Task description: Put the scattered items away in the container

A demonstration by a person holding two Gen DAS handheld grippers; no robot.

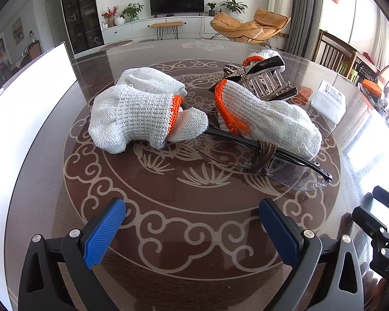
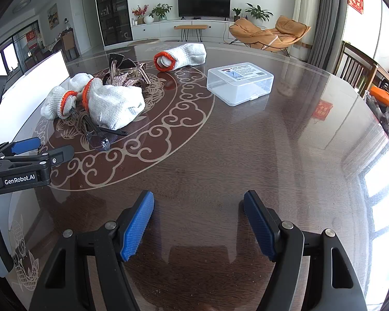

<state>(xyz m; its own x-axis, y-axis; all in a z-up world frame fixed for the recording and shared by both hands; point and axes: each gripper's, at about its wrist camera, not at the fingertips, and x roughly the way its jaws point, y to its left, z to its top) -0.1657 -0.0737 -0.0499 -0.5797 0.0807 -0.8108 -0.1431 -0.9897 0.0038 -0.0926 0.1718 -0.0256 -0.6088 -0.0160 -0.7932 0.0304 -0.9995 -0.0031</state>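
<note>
well, left claw [image 2: 42, 147] marked "genrobot.ai", wide; right claw [image 2: 198, 223] wide, empty.

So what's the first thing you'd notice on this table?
Probably the white knit gloves with orange cuffs, heaped in the middle of the round patterned table over a pair of glasses and a sparkly hair clip. One rolled glove lies apart at the far side, near a closed clear plastic box. Both the left gripper and the right gripper hover open and empty.

White orange-cuffed gloves [image 1: 132, 114], glasses [image 1: 259, 155] and hair clips [image 1: 262, 77] lie heaped near the closed clear box [image 2: 240, 83].
</note>
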